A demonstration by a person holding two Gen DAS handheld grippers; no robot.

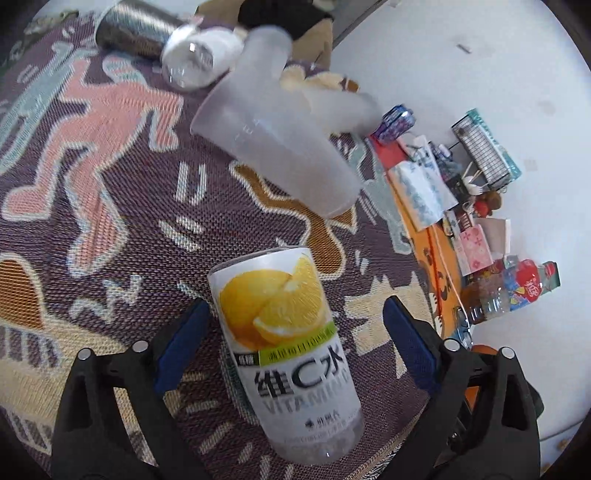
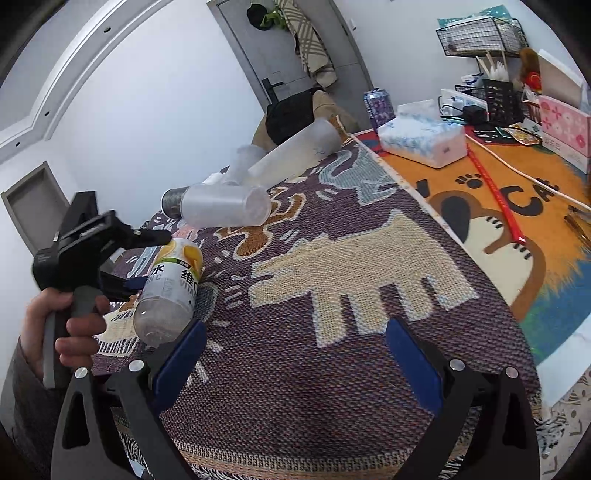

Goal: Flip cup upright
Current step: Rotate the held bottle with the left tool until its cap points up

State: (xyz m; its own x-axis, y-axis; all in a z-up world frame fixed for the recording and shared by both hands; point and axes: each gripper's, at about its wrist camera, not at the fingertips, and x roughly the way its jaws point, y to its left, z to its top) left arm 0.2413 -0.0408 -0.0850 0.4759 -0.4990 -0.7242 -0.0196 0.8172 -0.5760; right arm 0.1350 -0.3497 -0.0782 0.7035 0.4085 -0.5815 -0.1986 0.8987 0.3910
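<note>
A clear cup-like bottle with a lemon label [image 1: 288,347] lies on its side on the patterned blanket [image 1: 92,177], its clear base toward the left wrist camera. My left gripper [image 1: 297,314] is open, one blue pad on each side of the bottle with gaps showing. The right wrist view shows the same bottle [image 2: 173,284] with the hand-held left gripper [image 2: 151,258] straddling it. My right gripper [image 2: 295,328] is open over bare blanket [image 2: 351,266], right of the bottle and holding nothing. A frosted cup [image 1: 273,147] [image 2: 229,205] lies on its side farther back.
Two more frosted cups [image 2: 295,151] [image 2: 245,158], a steel tumbler [image 1: 136,27] and a clear glass [image 1: 188,59] lie at the far end. On the orange mat [image 2: 517,206] to the right are a tissue box [image 2: 421,138], a purple can [image 2: 378,105], a wire basket [image 2: 480,33] and a pink box [image 2: 563,118].
</note>
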